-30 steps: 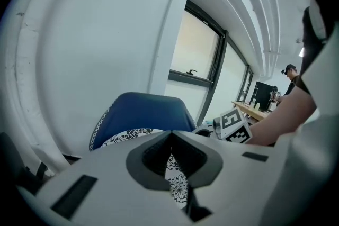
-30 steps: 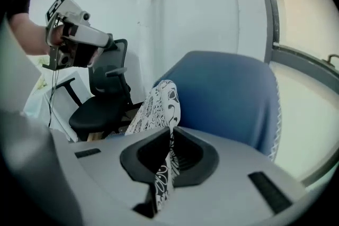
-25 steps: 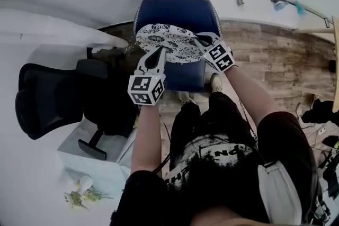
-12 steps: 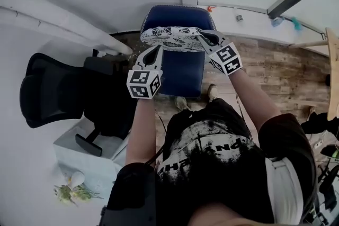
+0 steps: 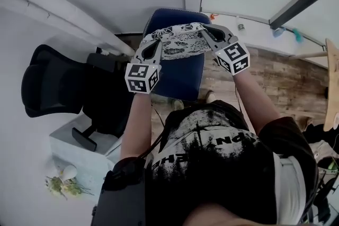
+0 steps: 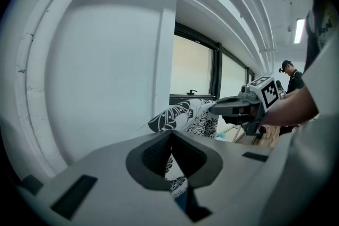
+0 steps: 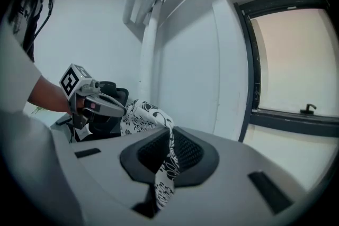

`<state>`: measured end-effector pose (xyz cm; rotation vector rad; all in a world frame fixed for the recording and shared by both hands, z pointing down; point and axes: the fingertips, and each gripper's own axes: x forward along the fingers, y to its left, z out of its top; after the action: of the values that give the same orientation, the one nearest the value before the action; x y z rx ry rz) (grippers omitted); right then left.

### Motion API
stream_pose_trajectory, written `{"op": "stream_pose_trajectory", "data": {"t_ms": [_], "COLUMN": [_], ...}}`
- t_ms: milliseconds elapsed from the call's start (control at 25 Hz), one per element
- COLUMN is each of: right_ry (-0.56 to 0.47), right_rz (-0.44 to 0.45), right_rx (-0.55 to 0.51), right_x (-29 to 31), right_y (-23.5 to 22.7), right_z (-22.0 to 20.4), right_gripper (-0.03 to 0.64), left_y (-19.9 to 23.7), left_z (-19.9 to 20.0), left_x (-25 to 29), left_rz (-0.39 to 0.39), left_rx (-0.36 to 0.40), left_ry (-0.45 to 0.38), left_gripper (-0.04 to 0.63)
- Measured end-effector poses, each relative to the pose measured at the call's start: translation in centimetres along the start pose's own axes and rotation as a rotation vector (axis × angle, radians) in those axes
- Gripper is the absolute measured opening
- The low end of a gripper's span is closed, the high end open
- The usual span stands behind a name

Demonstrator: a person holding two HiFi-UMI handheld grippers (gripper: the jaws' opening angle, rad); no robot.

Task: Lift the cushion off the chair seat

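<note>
A flat round cushion (image 5: 177, 41) with a black-and-white pattern hangs in the air above the blue chair seat (image 5: 180, 72). My left gripper (image 5: 147, 50) is shut on its left edge and my right gripper (image 5: 203, 33) is shut on its right edge. In the left gripper view the cushion (image 6: 188, 118) fabric runs into the closed jaws, with the right gripper (image 6: 213, 107) holding the far side. In the right gripper view the cushion (image 7: 145, 116) is pinched between the jaws and the left gripper (image 7: 124, 109) grips its other end.
A black office chair (image 5: 50, 82) stands to the left of the blue chair. A white wall and pipe (image 5: 74, 24) run behind it. A light box (image 5: 85, 153) sits on the floor at lower left. Wooden flooring (image 5: 280, 79) lies to the right.
Both grippers have risen with the cushion; it left the blue seat and now hangs folded between them, higher and closer to the wall.
</note>
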<state>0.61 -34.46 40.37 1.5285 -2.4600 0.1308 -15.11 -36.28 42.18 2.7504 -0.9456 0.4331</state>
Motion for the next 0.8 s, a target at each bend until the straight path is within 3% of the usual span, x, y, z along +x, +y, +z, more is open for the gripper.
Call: {"op": "stream_pose_trajectory", "data": {"t_ms": [440,800], "right_ry": [-0.080,-0.092], "right_rz": [0.002,-0.016], "right_rx": [-0.025,-0.015], "right_x": [-1.3,-1.6], "right_y": [-2.5,-3.9], "right_z": [4.1,4.0], "right_gripper": [0.026,0.026], "left_y": [-0.1,-0.1], "left_z": [1.4,2.7], "left_x": [1.0,1.9], "left_rz": [0.046,0.066], "left_rx": [-0.017,-0.004], "left_ry": [-0.042,-0.057], "left_gripper": [0.012,0.012]}}
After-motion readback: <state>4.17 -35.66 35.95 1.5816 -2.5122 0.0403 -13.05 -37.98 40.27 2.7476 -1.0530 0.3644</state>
